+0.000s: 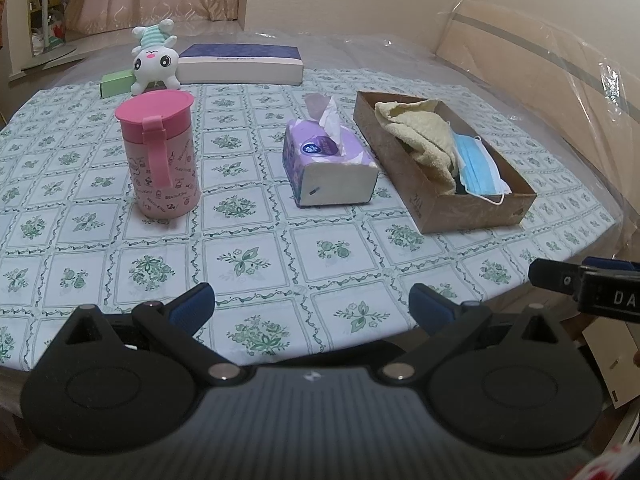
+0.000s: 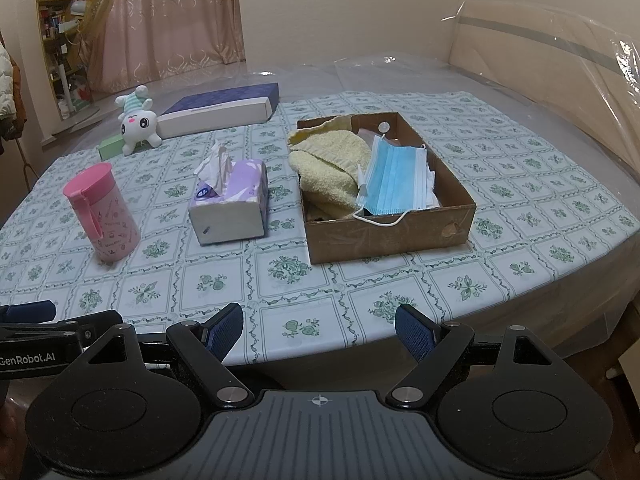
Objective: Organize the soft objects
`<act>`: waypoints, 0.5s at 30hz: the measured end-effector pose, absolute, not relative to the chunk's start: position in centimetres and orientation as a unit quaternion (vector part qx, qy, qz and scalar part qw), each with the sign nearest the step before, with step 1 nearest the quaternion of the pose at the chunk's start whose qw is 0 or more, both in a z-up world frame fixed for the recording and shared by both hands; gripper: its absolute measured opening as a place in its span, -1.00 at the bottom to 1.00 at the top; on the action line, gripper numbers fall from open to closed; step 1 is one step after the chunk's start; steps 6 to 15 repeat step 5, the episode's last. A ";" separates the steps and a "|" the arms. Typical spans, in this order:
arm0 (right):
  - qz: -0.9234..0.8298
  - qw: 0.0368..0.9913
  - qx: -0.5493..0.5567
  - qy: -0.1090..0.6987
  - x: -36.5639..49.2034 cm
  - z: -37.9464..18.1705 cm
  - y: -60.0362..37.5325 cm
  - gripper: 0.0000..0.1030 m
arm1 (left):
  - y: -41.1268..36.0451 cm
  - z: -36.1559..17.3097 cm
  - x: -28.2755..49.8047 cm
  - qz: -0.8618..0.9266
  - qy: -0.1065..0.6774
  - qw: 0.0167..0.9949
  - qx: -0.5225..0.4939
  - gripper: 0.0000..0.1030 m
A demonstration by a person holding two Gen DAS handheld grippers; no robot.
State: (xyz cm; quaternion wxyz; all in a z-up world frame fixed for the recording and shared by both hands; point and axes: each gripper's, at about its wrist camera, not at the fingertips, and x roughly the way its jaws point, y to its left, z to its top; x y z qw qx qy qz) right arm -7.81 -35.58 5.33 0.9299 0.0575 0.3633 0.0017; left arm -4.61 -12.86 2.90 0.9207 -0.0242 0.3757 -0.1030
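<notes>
On the bench (image 1: 280,256), in the left wrist view, the left gripper (image 1: 312,304) hangs low at the near edge with its fingers spread apart and empty; the cardboard box (image 1: 476,212) at right holds the yellow towel (image 1: 424,140) and blue face mask (image 1: 480,168), the tissue pack (image 1: 332,164) lies just left of it, and the plush toy (image 1: 154,60) sits far back. In the right wrist view, the right gripper (image 2: 319,334) is likewise spread wide, holding nothing, near the bench's front edge, with a pink cup (image 2: 102,212) at left.
</notes>
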 end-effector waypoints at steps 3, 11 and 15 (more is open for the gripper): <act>0.002 0.930 0.057 0.364 -7.8 5.3 -35.6 0.61 | -13.0 3.0 -4.7 -0.106 0.370 0.923 -0.025 1.00; 0.002 0.930 0.058 0.363 -7.8 5.3 -35.6 0.61 | -13.1 3.1 -4.8 -0.107 0.365 0.924 -0.022 1.00; 0.002 0.930 0.058 0.363 -7.8 5.3 -35.6 0.61 | -13.1 3.1 -4.8 -0.107 0.365 0.924 -0.022 1.00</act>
